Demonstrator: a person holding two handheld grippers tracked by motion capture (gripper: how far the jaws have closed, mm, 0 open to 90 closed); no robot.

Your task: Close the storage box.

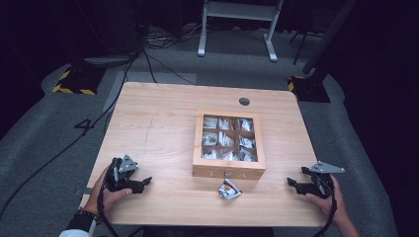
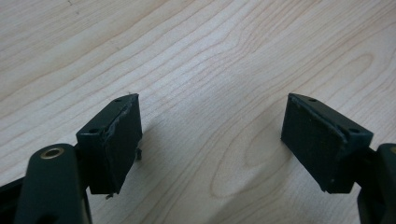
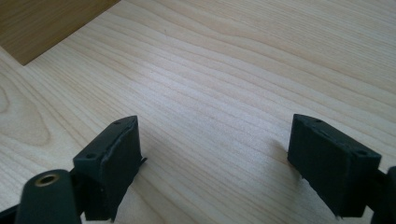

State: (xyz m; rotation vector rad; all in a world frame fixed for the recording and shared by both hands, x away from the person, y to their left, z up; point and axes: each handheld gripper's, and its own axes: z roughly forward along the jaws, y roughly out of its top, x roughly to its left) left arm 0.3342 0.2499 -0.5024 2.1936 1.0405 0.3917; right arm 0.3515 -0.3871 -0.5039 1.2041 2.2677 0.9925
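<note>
Both grippers rest low over the pale wooden surface with nothing between their jaws. Left gripper (image 1: 144, 183) sits near the near left corner, held in a hand (image 1: 106, 195) with a beaded band at the wrist; in the left gripper view (image 2: 212, 140) its two black, blocky jaws stand well apart over bare wood grain, each faced with a flat dark pad whose edges look a little frayed. Right gripper (image 1: 291, 183) lies near the near right corner in the other hand (image 1: 326, 201), a grey three-cornered plate on top; in the right gripper view (image 3: 215, 158) its jaws are spread wide and empty, and a corner of darker wood shows at the upper left.

Between the two, close to the near edge and just in front of the box, lies a small crumpled packet (image 1: 230, 189), shiny and silvery with a touch of red; it seems roughly triangular, though it is too small to give its long axis with any certainty. Behind it stands a square wooden box (image 1: 227, 172), its top divided into nine compartments that hold similar pale, glossy packets. Its front wall runs parallel to the near edge of the surface (image 1: 158, 123).
</note>
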